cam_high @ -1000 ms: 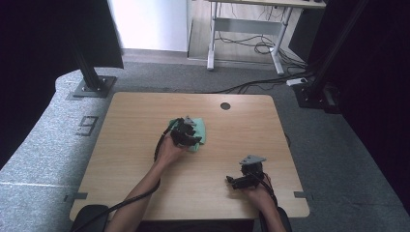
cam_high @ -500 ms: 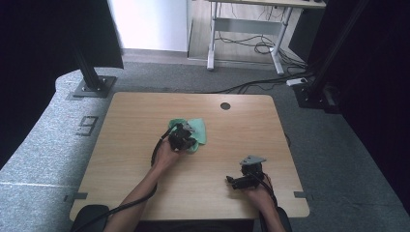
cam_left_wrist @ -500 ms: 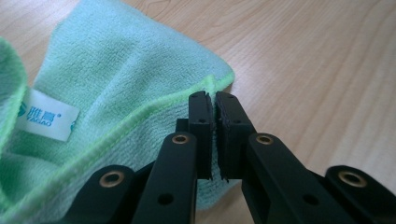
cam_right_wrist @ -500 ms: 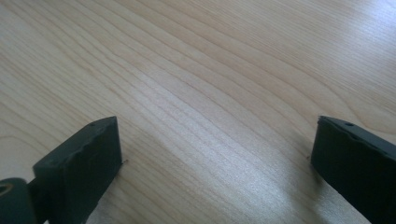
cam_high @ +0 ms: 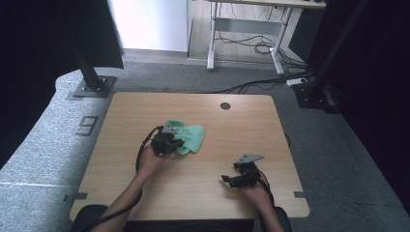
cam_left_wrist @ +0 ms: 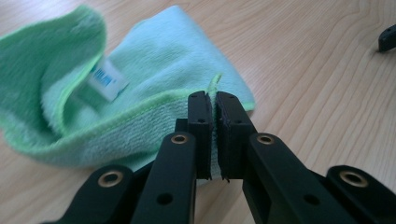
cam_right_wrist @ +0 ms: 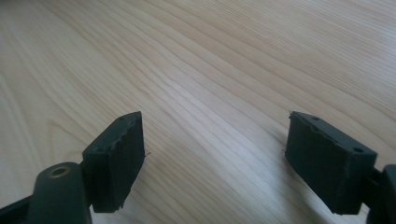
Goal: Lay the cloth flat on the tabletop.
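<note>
A light green cloth [cam_high: 192,137] lies crumpled near the middle of the wooden table [cam_high: 232,121]. My left gripper [cam_high: 177,144] sits at the cloth's near left corner. In the left gripper view its jaws [cam_left_wrist: 213,101] are shut on the cloth's [cam_left_wrist: 154,70] folded hem, next to a white label [cam_left_wrist: 107,82]. My right gripper [cam_high: 227,181] rests low over bare wood at the table's near right. Its jaws [cam_right_wrist: 215,140] stand open and have just been closing a little, with nothing between them.
A round cable hole [cam_high: 225,106] sits at the table's far edge. Grey carpet surrounds the table, with black stand bases [cam_high: 92,86] at the far left and far right. A tip of the other gripper [cam_left_wrist: 387,38] shows at the left gripper view's right edge.
My left hand has moved left and toward the near edge, pulling the cloth's corner along with it. The right hand has stayed in place.
</note>
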